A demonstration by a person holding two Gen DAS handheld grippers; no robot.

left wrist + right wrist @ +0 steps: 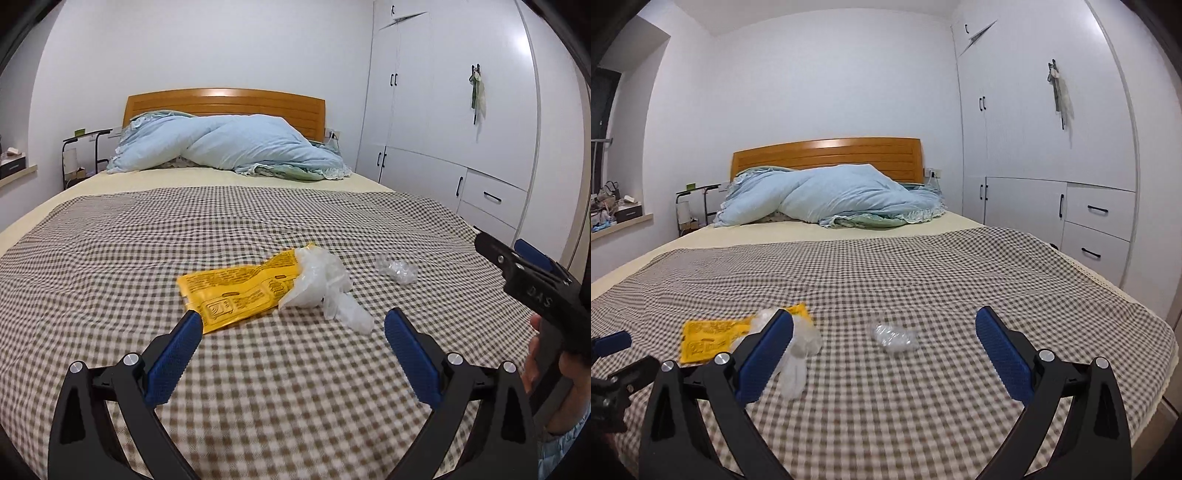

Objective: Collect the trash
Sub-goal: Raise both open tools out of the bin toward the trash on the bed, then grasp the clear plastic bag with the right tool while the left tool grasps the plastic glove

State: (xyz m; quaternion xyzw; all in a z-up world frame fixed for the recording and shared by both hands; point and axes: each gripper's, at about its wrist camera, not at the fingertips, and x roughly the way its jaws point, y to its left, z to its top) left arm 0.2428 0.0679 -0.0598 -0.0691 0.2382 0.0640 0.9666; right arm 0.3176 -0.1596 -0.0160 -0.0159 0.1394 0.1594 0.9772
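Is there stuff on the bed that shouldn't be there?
Yes. Three bits of litter lie on the checked bedspread: a yellow packet, a see-through plastic glove draped over its end, and a crumpled clear wrapper lying apart. Both grippers are open, holding nothing.

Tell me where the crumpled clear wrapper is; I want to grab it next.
The crumpled clear wrapper lies on the checked bedspread, centred ahead of the right gripper, right of the yellow packet.

We see even, soft indoor light with no hard shadows. A pale glare streak lies on the wooden headboard [827, 157]. Around the headboard the walls and wardrobe [1027, 147] bow outward from fisheye distortion, black vignetting fills the corners, and the nearest checked cloth [258, 398] looks blurred.
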